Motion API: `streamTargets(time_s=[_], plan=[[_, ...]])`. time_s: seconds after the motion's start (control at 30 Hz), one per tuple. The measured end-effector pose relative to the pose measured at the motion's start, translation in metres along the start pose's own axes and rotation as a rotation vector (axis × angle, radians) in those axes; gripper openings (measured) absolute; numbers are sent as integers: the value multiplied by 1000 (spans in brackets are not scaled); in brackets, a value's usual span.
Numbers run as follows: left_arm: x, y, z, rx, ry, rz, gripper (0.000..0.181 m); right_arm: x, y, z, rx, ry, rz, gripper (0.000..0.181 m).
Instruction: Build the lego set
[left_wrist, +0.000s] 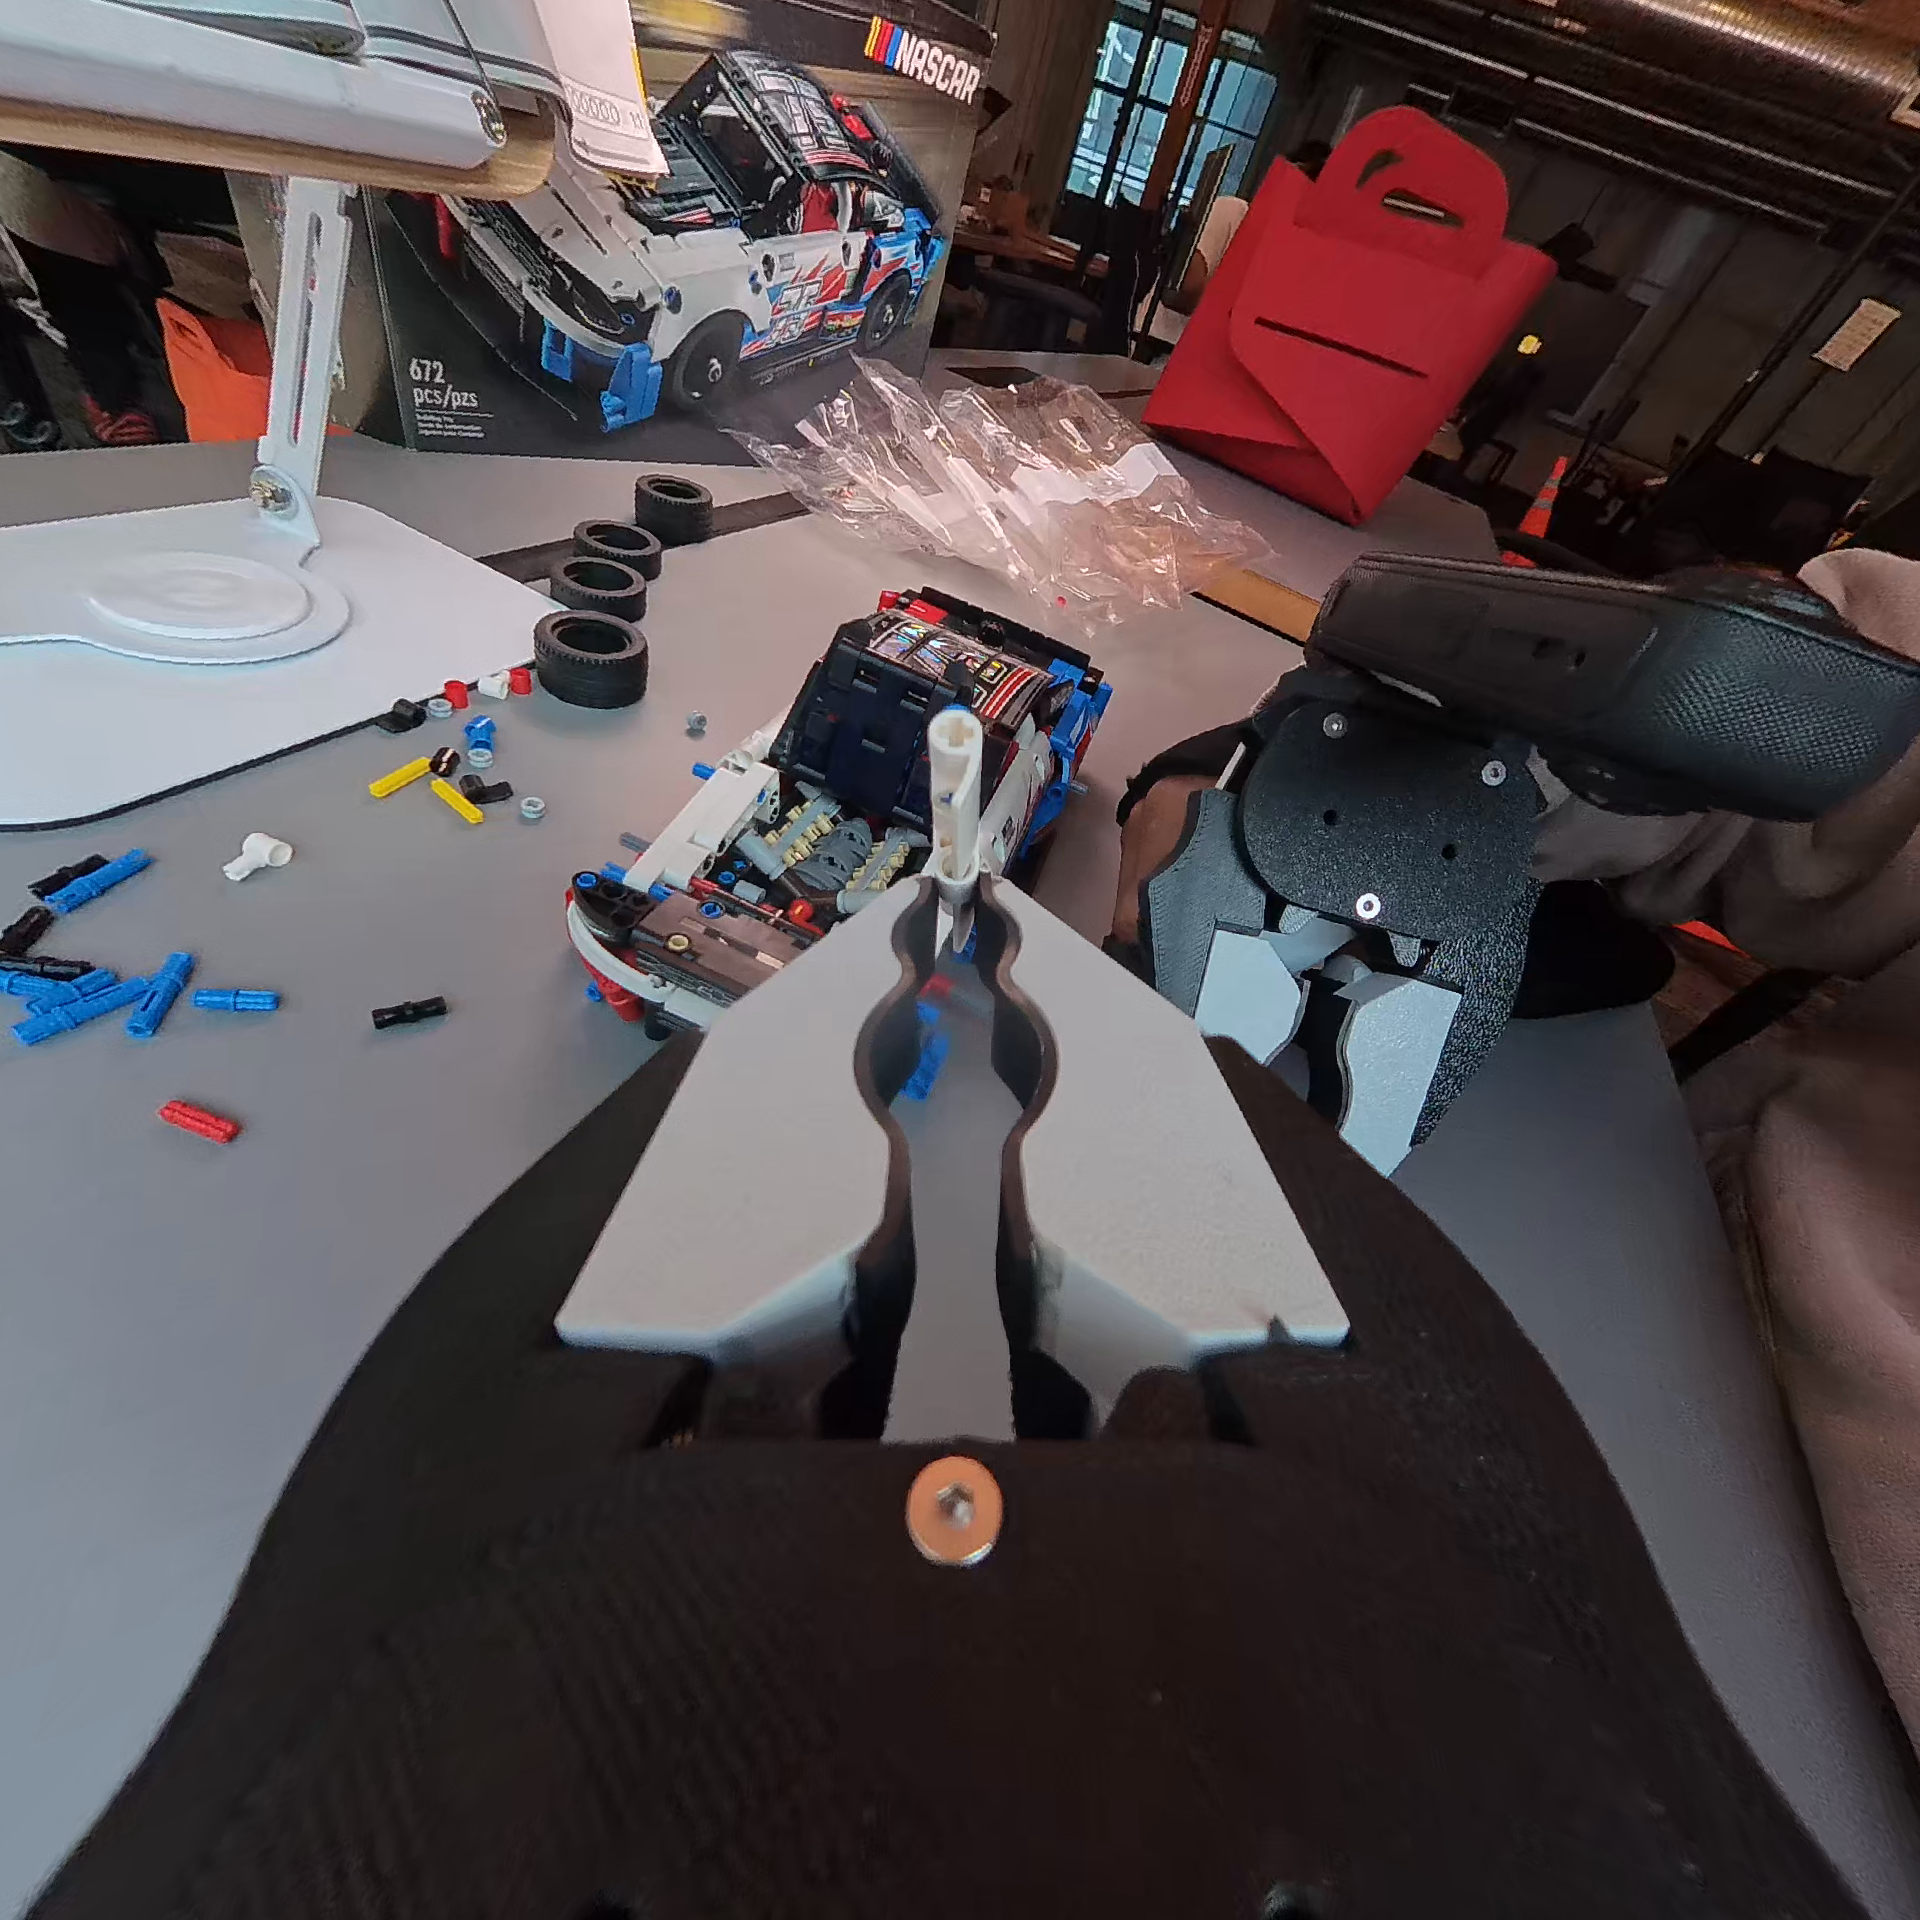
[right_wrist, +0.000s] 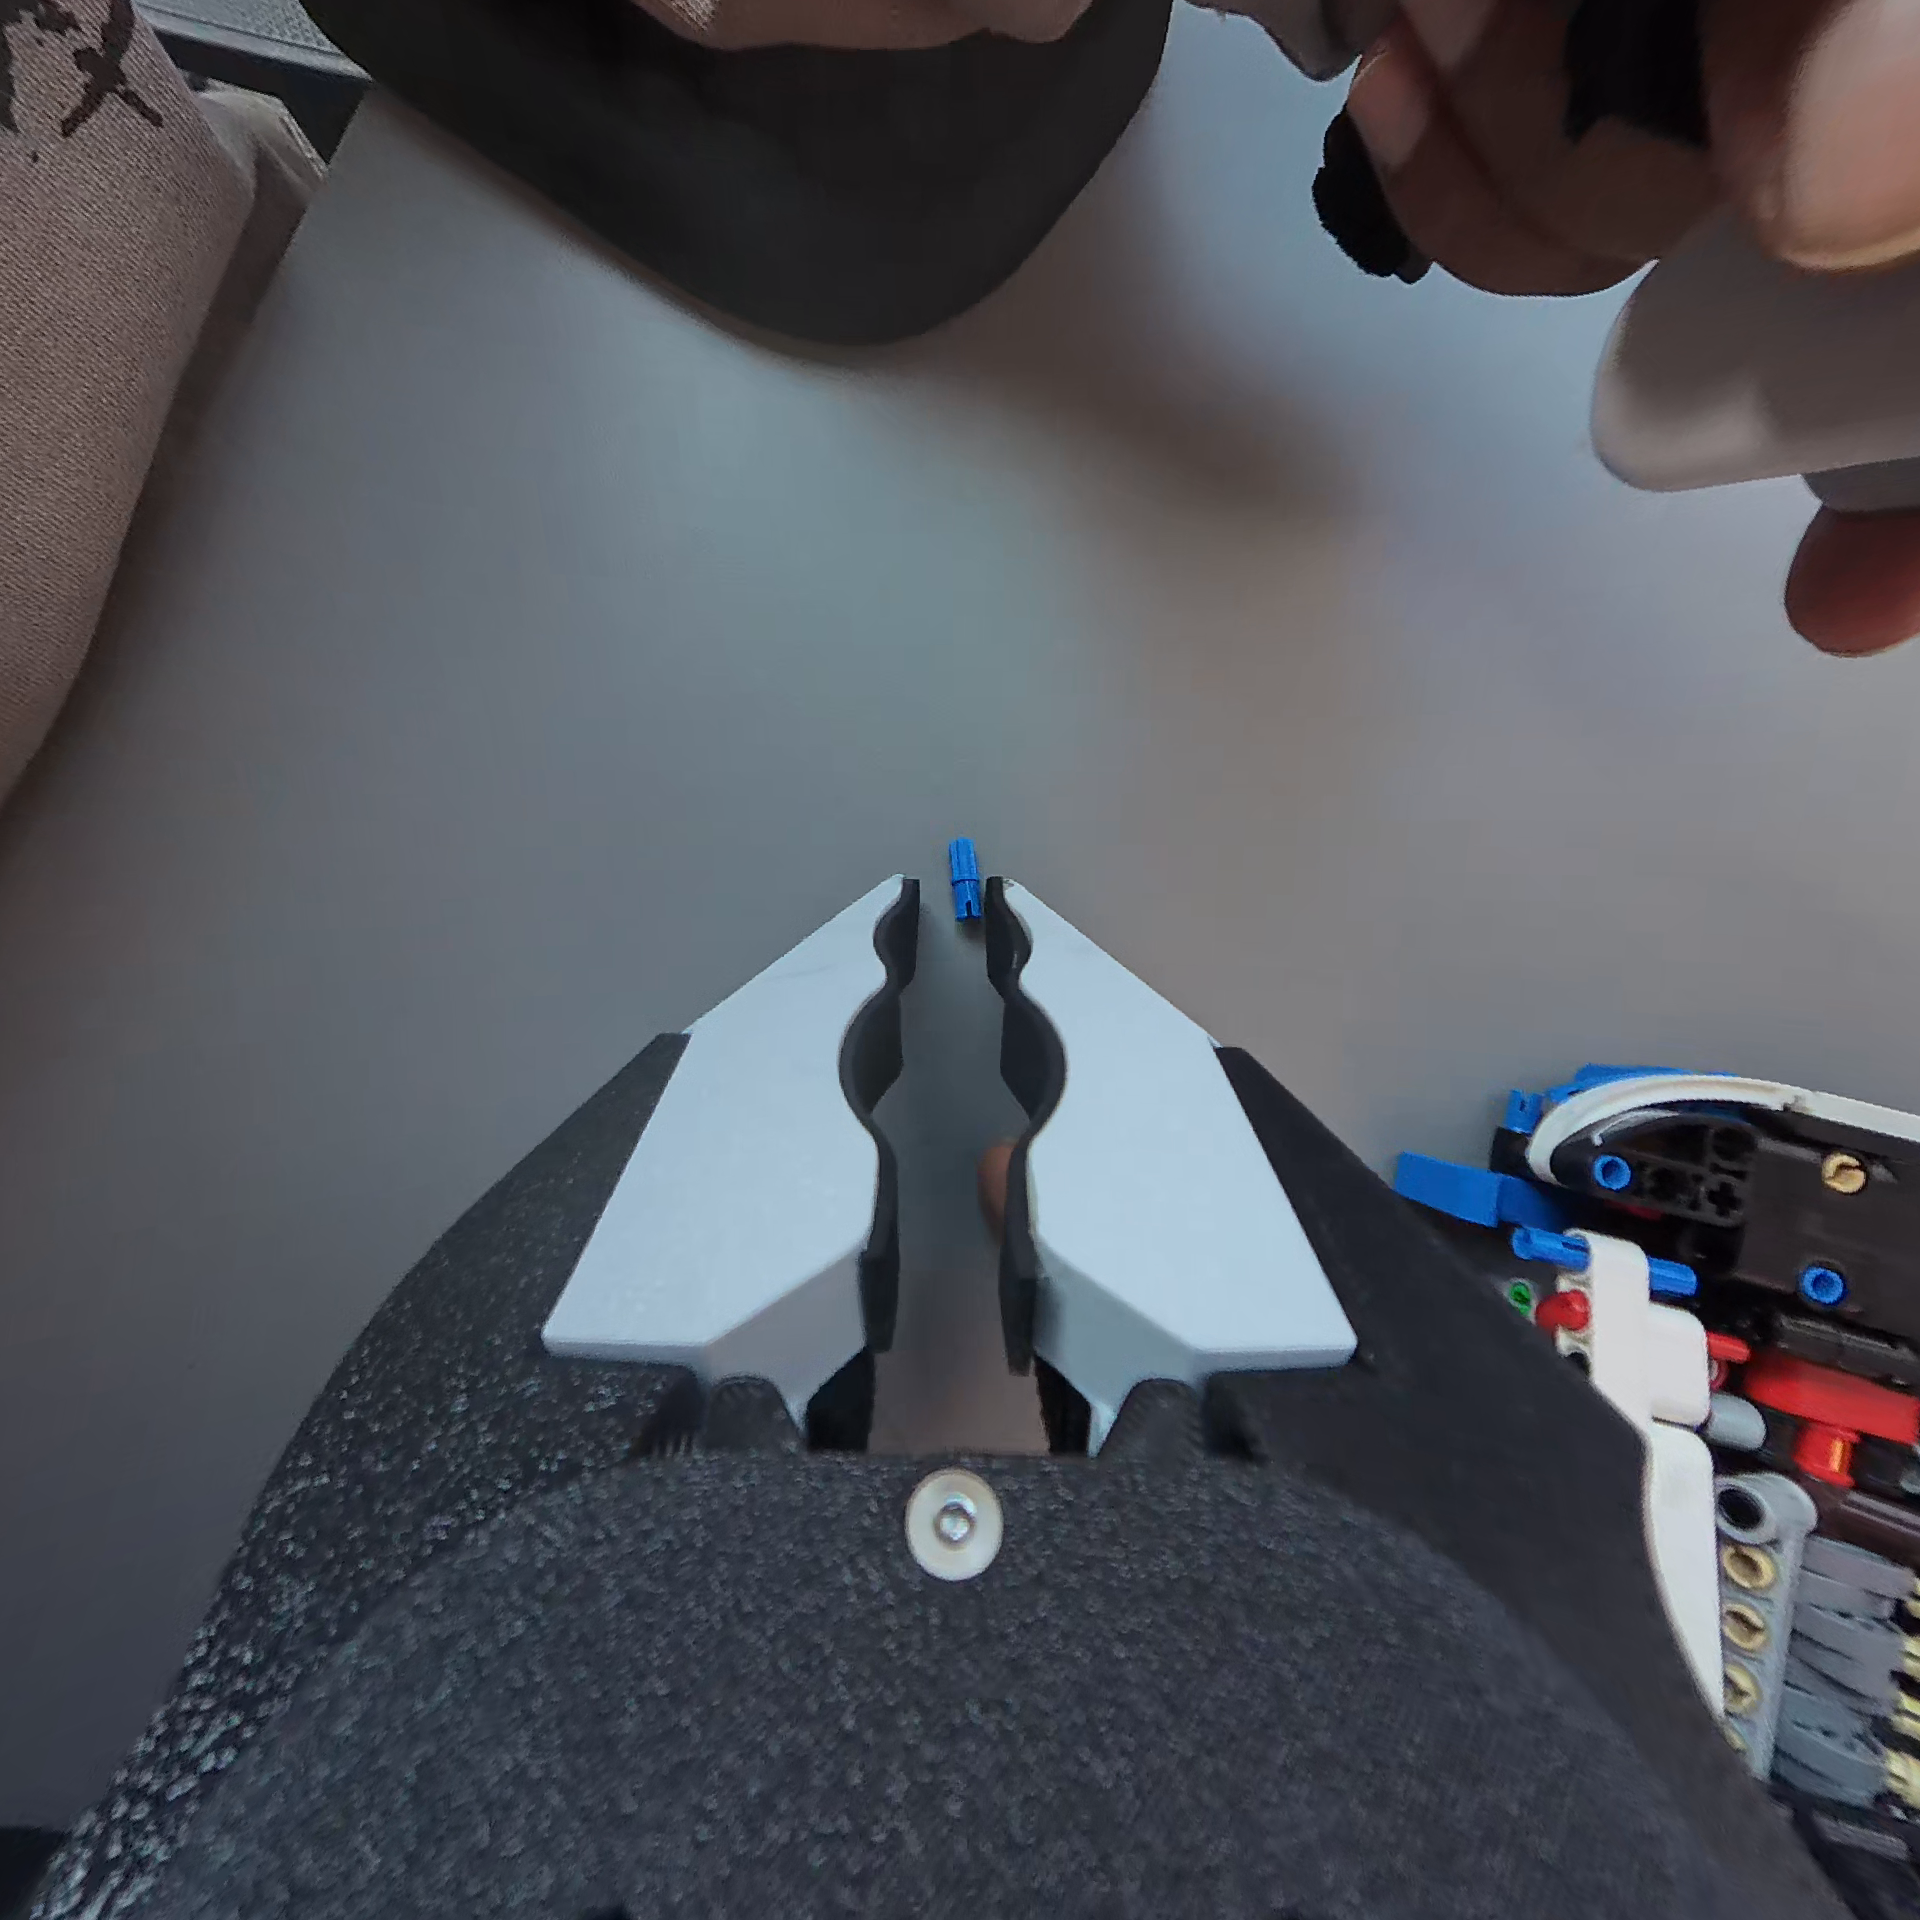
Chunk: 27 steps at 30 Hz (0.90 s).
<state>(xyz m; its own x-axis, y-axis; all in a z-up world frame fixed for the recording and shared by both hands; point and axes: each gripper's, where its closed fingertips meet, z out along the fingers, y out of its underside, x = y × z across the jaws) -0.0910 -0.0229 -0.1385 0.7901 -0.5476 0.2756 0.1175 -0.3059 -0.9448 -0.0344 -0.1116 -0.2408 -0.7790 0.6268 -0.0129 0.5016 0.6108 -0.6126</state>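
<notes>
Far left of the left gripper's jaws, loose blue pins (left_wrist: 99, 992) lie scattered on the grey tabletop (left_wrist: 436, 1195), with yellow pieces (left_wrist: 428, 788) and four black tyres (left_wrist: 592, 657) farther out. The left gripper (left_wrist: 954, 902) is clenched on a white lego piece (left_wrist: 954, 800), which stands upright out of the jaw tips. Just beyond those tips sits the partly built lego car (left_wrist: 831, 821) (crumpled clear bags (left_wrist: 997, 483) lie behind it). To the right of the jaws the right gripper (left_wrist: 1340, 997) points down at the tabletop.

The right gripper's (right_wrist: 953, 883) jaws stand released, a narrow gap between them. A small blue pin (right_wrist: 964, 879) lies at their tips, against the right one. The car (right_wrist: 1704, 1309) is right of these jaws.
</notes>
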Motion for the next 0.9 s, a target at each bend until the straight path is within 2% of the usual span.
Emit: streamTargets(time_s=[0.47, 0.6, 0.73, 0.8, 0.9], plan=[[6, 4, 2, -16, 38, -12, 5, 4, 5, -2, -20, 52, -7, 3], [32, 5, 5, -27, 161, -5, 5, 8, 8, -40, 159, 181, 117, 3], [66, 19, 11, -99, 342, -38, 5, 5, 29, -89, 224, 352, 189, 3], [81, 26, 15, -129, 399, -9, 5, -3, 37, -101, 225, 385, 207, 3], [99, 36, 21, -157, 451, 35, 5, -13, 34, -107, 267, 394, 210, 3]])
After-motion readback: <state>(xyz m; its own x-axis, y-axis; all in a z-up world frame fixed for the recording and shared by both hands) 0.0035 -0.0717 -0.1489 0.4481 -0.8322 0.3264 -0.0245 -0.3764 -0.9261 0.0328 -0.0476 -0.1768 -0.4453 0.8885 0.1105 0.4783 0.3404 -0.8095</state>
